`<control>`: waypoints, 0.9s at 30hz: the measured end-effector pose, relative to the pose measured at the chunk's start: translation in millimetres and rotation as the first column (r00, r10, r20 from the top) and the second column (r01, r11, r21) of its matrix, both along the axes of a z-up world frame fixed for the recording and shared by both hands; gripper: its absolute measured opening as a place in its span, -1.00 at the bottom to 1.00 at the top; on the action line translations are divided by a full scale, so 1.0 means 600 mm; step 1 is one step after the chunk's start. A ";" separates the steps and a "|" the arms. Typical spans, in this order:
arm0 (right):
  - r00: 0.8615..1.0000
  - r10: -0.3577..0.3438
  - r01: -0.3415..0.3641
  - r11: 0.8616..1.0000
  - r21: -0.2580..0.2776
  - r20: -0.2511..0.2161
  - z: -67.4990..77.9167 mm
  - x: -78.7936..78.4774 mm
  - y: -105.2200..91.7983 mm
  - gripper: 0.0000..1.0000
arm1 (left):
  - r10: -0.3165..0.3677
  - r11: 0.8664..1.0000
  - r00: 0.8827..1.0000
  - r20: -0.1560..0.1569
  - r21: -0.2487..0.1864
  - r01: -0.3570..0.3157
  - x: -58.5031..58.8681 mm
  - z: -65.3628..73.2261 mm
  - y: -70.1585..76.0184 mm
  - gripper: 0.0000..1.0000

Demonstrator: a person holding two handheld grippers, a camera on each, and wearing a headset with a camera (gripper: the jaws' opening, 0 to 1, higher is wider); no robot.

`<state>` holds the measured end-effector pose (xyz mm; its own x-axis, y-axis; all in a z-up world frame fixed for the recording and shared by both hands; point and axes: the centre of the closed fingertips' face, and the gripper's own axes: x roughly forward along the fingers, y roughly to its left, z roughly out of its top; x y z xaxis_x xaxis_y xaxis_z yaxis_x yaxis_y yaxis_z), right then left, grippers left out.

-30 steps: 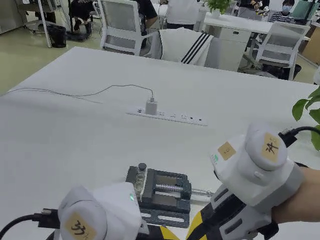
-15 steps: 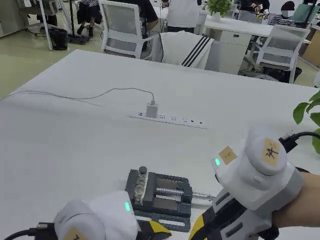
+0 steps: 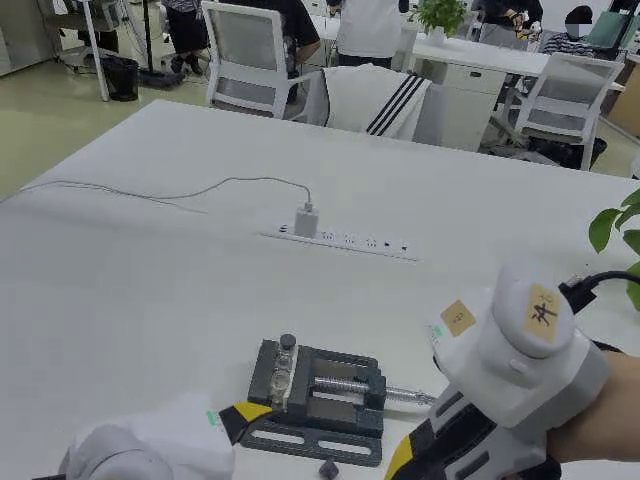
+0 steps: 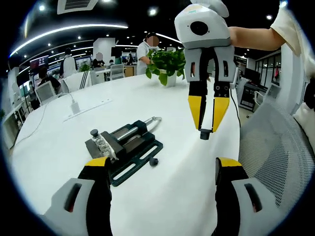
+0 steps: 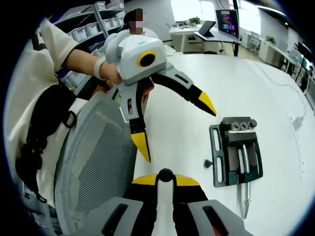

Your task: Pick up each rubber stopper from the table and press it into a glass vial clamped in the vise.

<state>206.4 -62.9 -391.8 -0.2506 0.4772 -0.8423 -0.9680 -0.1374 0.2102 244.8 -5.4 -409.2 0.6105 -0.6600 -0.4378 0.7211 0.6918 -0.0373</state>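
Right gripper (image 4: 205, 127) pinches a rubber stopper (image 5: 165, 173) at its tips. Left gripper (image 4: 162, 164) gapes wide, empty. Vise (image 4: 130, 146) grips one vial (image 4: 102, 142).

Left tool (image 5: 180, 135) and right tool (image 4: 205, 129): rounded white plastic housings, black jaws with yellow tips. Tan stickers (image 3: 541, 305) bearing handwritten marks and a black cable (image 3: 592, 283) sit on the right one. The person wears cream short sleeves (image 4: 295, 24).

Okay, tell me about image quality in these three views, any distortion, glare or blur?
Head view: straight lines, even light, hardly any shadow beside the dark metal vise. Left gripper view: fisheye bends the white table; ceiling strip lights glare. Right gripper view: same bending, far windows washed out, close black rubber stopper in focus.
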 end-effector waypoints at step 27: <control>0.999 0.024 -0.023 0.999 -0.039 0.032 -0.013 0.036 0.006 -0.88 | 0.174 0.985 0.984 -0.034 0.031 -0.172 -0.005 -0.028 0.125 0.95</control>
<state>227.8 -59.6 -399.8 -0.2340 0.4384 -0.8678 -0.9709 -0.1525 0.1848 241.7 69.3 -425.8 0.6977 -0.5332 -0.4786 0.5890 0.8071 -0.0406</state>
